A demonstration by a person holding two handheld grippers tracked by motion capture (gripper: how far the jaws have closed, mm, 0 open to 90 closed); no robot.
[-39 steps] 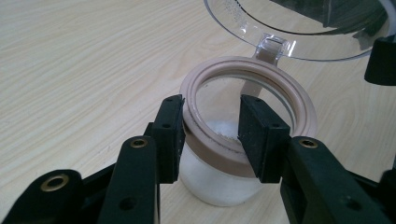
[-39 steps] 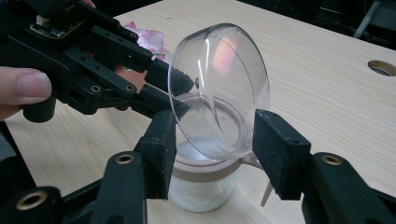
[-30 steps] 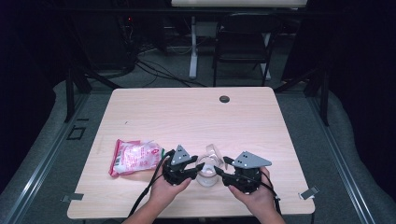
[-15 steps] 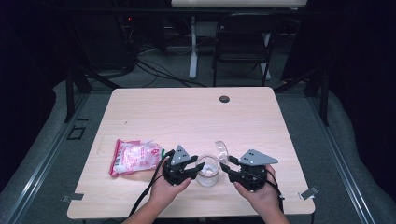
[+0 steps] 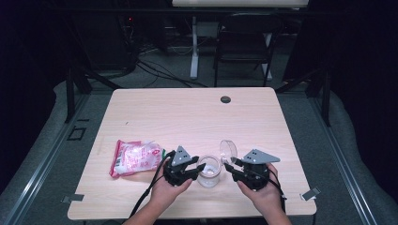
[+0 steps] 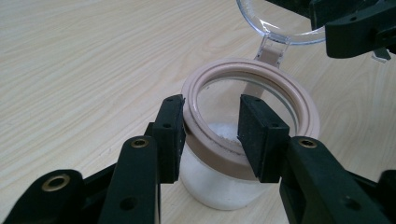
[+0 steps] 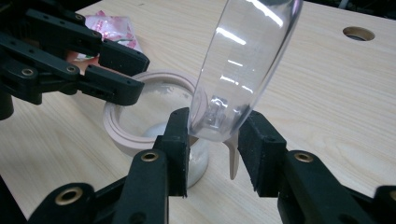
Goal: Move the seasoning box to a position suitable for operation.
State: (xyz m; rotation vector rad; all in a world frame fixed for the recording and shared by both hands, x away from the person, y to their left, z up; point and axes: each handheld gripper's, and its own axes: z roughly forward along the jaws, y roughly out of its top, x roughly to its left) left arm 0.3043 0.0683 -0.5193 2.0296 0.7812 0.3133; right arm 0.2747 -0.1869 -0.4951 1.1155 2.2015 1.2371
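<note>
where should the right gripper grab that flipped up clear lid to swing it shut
Grip the clear lid by its lower edge near the hinge strap, coming from the jar's right side. It stands nearly upright, edge-on between the right gripper's jaws, which have just been closing on it.

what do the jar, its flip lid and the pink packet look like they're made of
Jar: clear plastic or glass, with white powder showing through; its collar looks like matte beige plastic. Lid: clear glossy plastic, probably, with sharp highlights and the table visible through it. Packet: thin shiny plastic film, crinkled, printed pink and white.
</note>
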